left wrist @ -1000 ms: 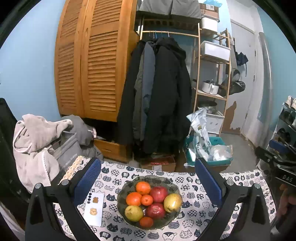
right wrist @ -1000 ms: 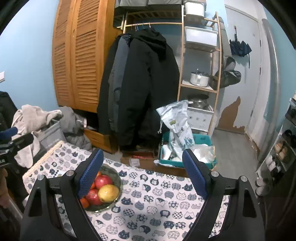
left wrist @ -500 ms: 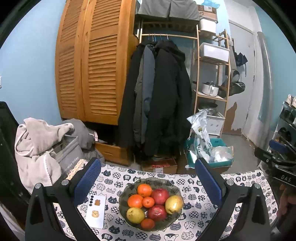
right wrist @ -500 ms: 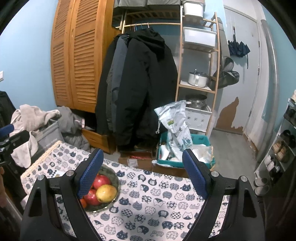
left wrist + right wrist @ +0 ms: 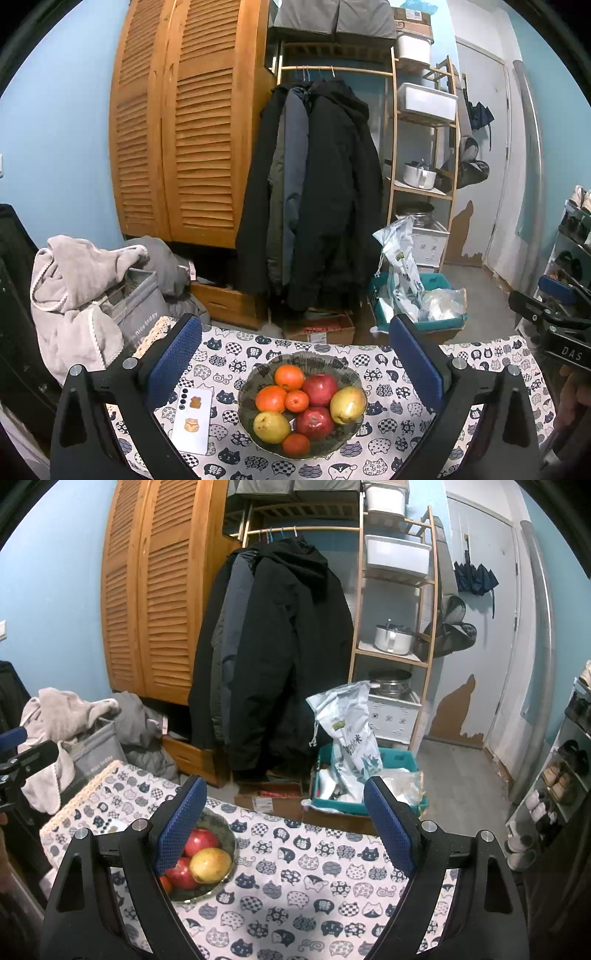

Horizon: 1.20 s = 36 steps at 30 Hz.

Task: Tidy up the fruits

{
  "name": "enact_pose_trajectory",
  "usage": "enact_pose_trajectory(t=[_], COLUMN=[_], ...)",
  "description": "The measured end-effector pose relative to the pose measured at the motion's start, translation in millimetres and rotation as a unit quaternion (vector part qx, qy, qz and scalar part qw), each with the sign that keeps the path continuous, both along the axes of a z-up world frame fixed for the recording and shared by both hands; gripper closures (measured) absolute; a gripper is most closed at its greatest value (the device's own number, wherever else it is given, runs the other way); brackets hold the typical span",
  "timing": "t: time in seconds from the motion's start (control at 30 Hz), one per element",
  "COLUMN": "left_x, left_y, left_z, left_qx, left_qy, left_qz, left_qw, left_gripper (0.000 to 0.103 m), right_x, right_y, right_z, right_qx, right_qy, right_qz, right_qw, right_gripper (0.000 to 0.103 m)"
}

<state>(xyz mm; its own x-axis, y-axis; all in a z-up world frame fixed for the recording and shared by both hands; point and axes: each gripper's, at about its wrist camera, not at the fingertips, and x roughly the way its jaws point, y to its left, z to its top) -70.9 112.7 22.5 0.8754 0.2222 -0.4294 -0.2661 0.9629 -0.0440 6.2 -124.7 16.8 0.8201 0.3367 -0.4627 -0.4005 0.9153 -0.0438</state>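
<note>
Left wrist view sits low over the table, looking forward between its own fingers, with the fruit bowl close at bottom centre and the wardrobe filling the upper left. Right wrist view faces the same way from further right, so the bowl slips to its lower left. Both share the patterned tablecloth, the hanging coats and the shelf rack.

One bowl, in the bowl four oranges, two red apples, two yellow pears, left of the bowl one white phone, two tools open.
</note>
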Motion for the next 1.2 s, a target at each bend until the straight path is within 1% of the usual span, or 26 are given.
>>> enact_pose_trajectory(t=[0.93, 1.2], left_x=[-1.9, -3.3], left_y=[2.0, 7.0], left_z=[-1.0, 1.3], left_qx=[0.004, 0.009], left_qy=[0.003, 0.003], left_qz=[0.001, 0.009], left_qw=[1.0, 0.9999], left_gripper=[0.001, 0.001], right_x=[-1.2, -1.2], right_y=[1.4, 0.8], right_z=[0.1, 0.2], right_qx=[-0.002, -0.003], right_qy=[-0.002, -0.002], right_qz=[0.0, 0.0], right_qw=[1.0, 1.0], right_gripper=[0.017, 0.017])
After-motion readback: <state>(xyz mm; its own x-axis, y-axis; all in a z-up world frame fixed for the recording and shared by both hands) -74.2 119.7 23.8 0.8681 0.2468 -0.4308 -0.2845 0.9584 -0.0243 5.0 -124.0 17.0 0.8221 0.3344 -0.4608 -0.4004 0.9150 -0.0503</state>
